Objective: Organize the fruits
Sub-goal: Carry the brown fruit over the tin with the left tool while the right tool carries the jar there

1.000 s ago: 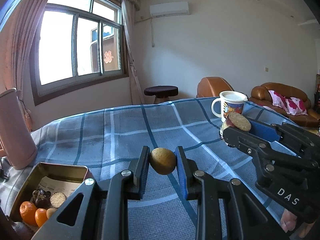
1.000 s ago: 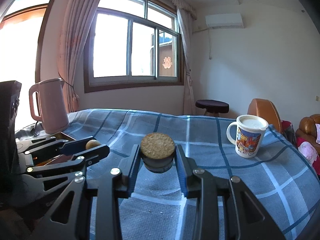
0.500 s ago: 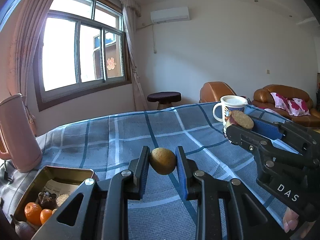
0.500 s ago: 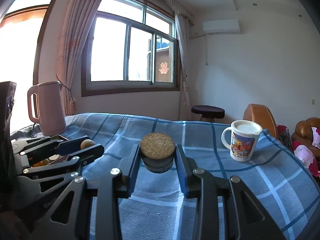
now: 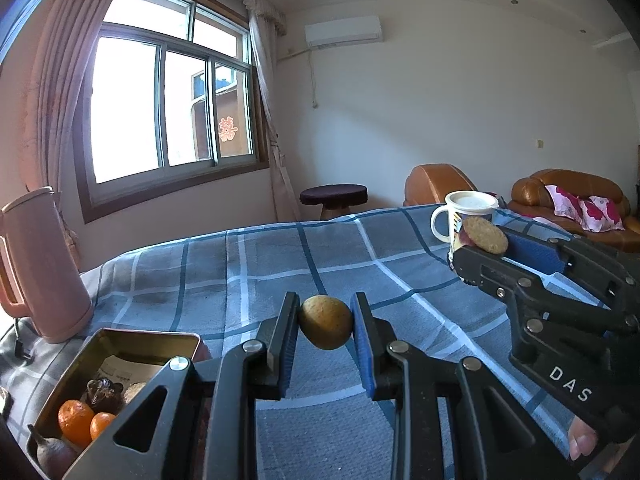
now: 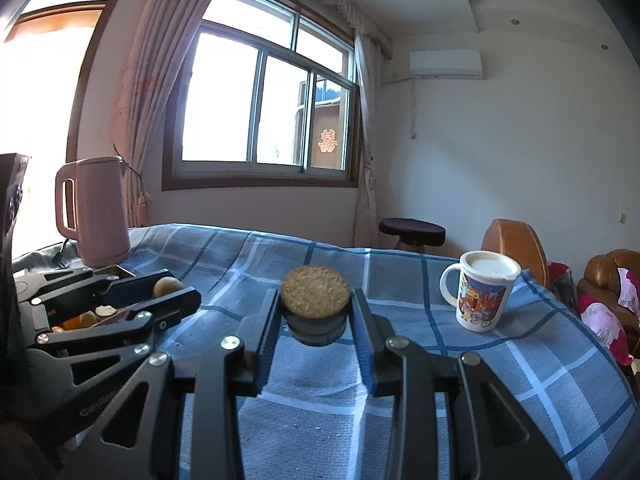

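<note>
My left gripper (image 5: 325,326) is shut on a round yellow-brown fruit (image 5: 326,322), held above the blue checked tablecloth (image 5: 248,264). It also shows at the left of the right wrist view (image 6: 170,294). My right gripper (image 6: 316,312) is shut on a dark round piece topped with a tan biscuit-like disc (image 6: 315,297), held above the cloth. It also shows at the right of the left wrist view (image 5: 486,240). A metal tin (image 5: 160,338) at the lower left holds two oranges (image 5: 76,420), a dark fruit and other pieces.
A pink kettle (image 5: 40,264) stands at the left behind the tin. A white cartoon mug (image 6: 482,294) stands at the right on the cloth. Beyond the table are a dark stool (image 5: 334,196) and brown sofas (image 5: 568,188).
Both grippers have risen and tilted up a little, so the table sits lower in view. Each keeps hold of its item.
</note>
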`<control>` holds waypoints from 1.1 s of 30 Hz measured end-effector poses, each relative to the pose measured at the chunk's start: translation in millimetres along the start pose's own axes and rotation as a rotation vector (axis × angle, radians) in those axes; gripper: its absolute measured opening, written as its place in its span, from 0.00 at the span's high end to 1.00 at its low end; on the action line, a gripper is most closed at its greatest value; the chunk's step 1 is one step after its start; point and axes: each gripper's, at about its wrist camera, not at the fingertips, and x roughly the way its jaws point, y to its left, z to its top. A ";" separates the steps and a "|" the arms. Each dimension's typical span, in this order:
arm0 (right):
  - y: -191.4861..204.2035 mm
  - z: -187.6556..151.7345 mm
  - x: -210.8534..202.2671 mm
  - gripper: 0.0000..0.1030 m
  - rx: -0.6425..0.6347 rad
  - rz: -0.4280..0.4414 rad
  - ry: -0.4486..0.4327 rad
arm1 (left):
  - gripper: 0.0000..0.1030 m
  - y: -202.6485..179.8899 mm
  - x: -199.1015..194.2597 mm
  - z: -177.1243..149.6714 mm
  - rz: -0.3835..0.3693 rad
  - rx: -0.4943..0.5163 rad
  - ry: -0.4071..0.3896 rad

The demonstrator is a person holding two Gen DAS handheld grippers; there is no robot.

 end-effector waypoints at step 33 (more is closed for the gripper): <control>37.9 1.6 12.6 0.64 -0.034 0.074 0.048 | 0.73 29.3 -17.9 -10.1 0.019 -0.042 0.032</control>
